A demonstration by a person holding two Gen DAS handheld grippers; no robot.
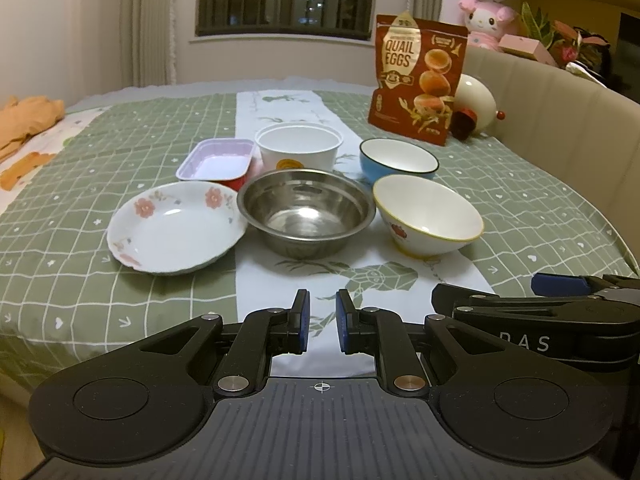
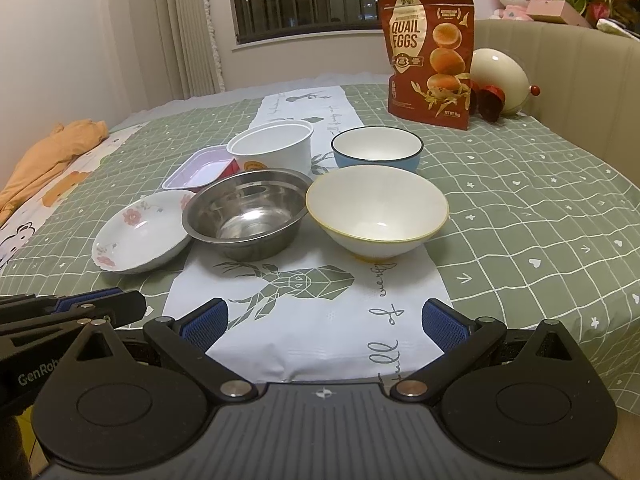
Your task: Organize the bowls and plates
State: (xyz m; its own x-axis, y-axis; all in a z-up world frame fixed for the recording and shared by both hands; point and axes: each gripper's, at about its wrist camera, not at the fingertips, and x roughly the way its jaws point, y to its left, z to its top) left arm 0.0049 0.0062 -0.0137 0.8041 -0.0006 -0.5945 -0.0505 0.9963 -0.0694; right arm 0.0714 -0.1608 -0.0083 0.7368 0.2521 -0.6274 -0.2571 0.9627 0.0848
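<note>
Six dishes stand together on the green checked cloth (image 1: 100,300). At the front are a floral plate (image 1: 176,228) (image 2: 140,232), a steel bowl (image 1: 306,212) (image 2: 248,212) and a white bowl with a yellow rim (image 1: 428,216) (image 2: 376,208). Behind them are a purple tray (image 1: 216,160) (image 2: 200,168), a white paper tub (image 1: 298,146) (image 2: 272,146) and a blue bowl (image 1: 398,158) (image 2: 376,148). My left gripper (image 1: 322,320) hovers before the steel bowl, shut to a narrow gap and holding nothing. My right gripper (image 2: 324,324) is wide open and empty, short of the yellow-rimmed bowl.
A red quail-egg bag (image 1: 418,80) (image 2: 430,60) stands behind the blue bowl, with a cream egg-shaped toy (image 2: 500,80) beside it. A beige padded edge (image 1: 560,120) borders the right side. Orange fabric (image 1: 28,120) lies far left.
</note>
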